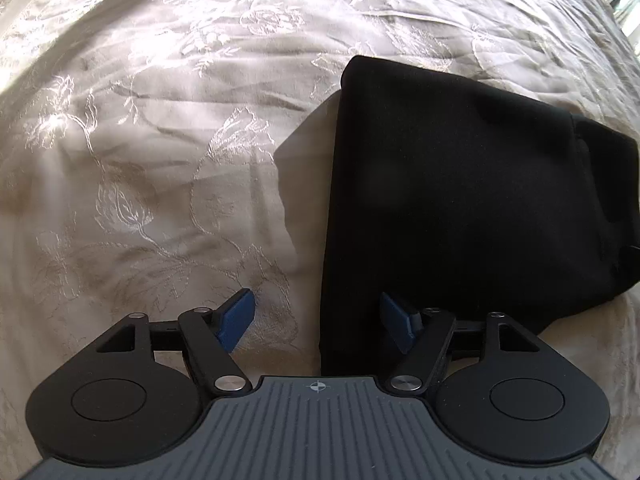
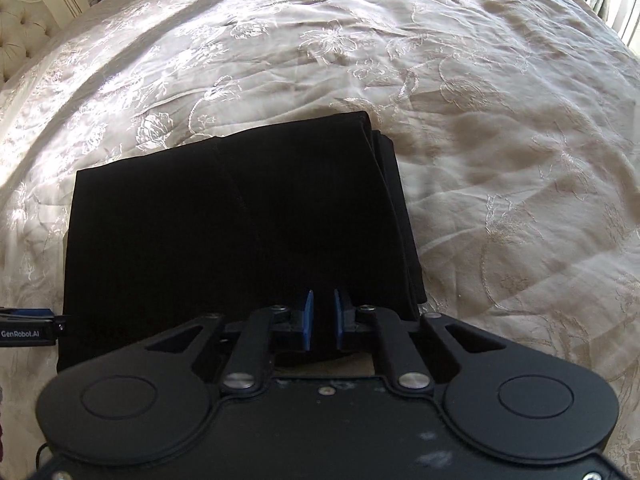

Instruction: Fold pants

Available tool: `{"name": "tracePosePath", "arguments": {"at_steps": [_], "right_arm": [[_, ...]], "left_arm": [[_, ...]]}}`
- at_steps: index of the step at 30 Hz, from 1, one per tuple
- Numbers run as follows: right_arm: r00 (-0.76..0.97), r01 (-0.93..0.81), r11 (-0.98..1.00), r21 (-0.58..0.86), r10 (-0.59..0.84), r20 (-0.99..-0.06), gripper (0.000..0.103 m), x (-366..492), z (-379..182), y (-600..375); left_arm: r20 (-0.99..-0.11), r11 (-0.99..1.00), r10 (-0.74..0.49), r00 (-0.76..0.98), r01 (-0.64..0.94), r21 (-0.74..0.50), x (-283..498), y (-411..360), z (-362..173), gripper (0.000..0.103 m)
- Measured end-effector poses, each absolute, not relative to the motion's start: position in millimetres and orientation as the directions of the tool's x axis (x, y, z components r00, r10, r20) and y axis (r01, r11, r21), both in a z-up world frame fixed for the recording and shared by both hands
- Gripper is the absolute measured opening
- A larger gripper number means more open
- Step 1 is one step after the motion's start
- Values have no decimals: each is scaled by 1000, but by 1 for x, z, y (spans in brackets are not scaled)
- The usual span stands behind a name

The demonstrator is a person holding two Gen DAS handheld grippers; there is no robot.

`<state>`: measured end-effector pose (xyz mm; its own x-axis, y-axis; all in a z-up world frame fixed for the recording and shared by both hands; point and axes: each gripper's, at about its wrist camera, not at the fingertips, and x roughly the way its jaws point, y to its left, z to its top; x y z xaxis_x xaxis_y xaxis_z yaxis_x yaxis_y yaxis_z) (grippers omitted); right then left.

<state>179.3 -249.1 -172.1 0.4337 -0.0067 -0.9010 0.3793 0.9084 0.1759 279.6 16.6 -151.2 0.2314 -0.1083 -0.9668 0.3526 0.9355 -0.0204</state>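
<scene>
Bedroom, cream embroidered bedspread (image 2: 500, 160) in patchy sunlight; tufted headboard (image 2: 18, 36) far left.

Right tongs (image 2: 321, 322): pads nearly together over near edge of black pants (image 2: 240, 220); cannot tell whether cloth pinched between. Left tongs (image 1: 318, 318): spread wide, holding nothing, straddling pants' near left edge.

Pants: folded into compact stack mid-bed, layered edges showing at right.

Handling, judged: soft, limp, light, likely to slump; grip at stacked corners, through all layers.

Hidden: near hem behind tong bodies; black fabric swallows creases, layer count unclear.
</scene>
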Motion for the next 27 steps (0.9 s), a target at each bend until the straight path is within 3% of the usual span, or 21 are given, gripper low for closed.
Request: {"name": "tracePosePath", "arguments": {"at_steps": [3, 5, 10, 19, 27], "right_arm": [[447, 385, 903, 190, -2, -895, 10, 180, -165, -251], [491, 377, 905, 197, -15, -871, 21, 181, -152, -249], [553, 341, 922, 181, -41, -832, 30, 206, -137, -250], [444, 396, 918, 30, -163, -881, 33, 245, -168, -270], [428, 403, 914, 42, -148, -892, 38, 244, -180, -274]], "left_arm": [[-941, 925, -136, 309, 379, -9, 284, 11, -123, 67], [-924, 920, -173, 340, 392, -28, 292, 5, -109, 67], [-917, 914, -174, 359, 405, -15, 319, -23, -109, 67], [-960, 933, -55, 273, 356, 48, 352, -45, -156, 69], [-969, 937, -50, 241, 347, 38, 357, -44, -166, 71]]}}
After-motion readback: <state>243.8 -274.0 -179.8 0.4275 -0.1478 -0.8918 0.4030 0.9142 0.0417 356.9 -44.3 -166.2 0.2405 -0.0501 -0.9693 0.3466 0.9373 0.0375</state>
